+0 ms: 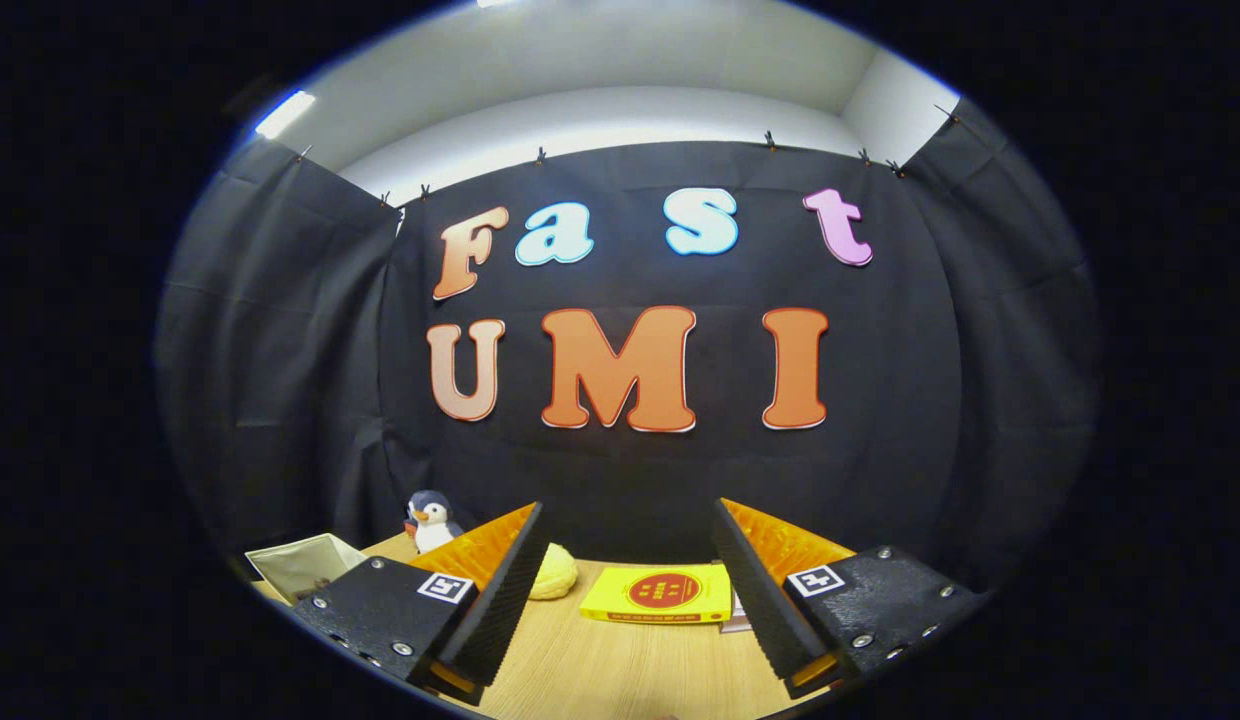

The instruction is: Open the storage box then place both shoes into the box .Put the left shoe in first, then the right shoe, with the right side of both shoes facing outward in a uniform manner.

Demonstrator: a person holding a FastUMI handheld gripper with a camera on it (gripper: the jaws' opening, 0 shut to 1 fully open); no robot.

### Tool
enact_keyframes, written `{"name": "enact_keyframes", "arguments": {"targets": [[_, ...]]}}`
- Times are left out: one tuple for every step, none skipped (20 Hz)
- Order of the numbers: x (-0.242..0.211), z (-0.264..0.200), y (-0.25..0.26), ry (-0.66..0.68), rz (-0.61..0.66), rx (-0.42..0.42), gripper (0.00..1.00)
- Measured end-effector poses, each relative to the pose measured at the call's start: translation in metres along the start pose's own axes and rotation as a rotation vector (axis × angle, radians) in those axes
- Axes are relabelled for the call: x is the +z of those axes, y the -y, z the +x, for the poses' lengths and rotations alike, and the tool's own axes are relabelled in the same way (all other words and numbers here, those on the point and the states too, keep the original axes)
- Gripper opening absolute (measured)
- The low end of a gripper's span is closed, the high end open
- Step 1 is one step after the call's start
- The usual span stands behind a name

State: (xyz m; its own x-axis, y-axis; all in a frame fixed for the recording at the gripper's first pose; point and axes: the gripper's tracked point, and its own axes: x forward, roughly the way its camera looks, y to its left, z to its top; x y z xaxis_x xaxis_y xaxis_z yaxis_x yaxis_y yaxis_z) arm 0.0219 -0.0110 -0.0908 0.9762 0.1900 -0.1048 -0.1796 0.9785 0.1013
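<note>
your tongs [625, 590] stand wide open with nothing between the fingers, held level above the tabletop [620, 670] and aimed at the booth's far wall. just ahead of them lies a yellow book [660, 593], with a pale yellow lump [552, 572] at its left, just past the left finger. a toy penguin [431, 520] stands further left against the cloth, and left of the left finger sits a pale open-topped thing [298, 565] that may be the storage box; too little of it shows for you to be sure, and i can't point you to either shoe from here.

that is the main risk: with the tongs pitched this high, you're working almost blind to the near tabletop. drop or swing now and a finger could clip the book or knock the penguin over. if that pale thing is the box, catching its rim sideways could shove it along the tabletop. and until you see the shoes plainly, you could take the wrong one or turn it the wrong way round.
</note>
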Motion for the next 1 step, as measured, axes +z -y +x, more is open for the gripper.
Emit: {"name": "enact_keyframes", "arguments": {"targets": [[0.0053, 0.0001, -0.0008, 0.026, -0.008, -0.003, 0.98]]}}
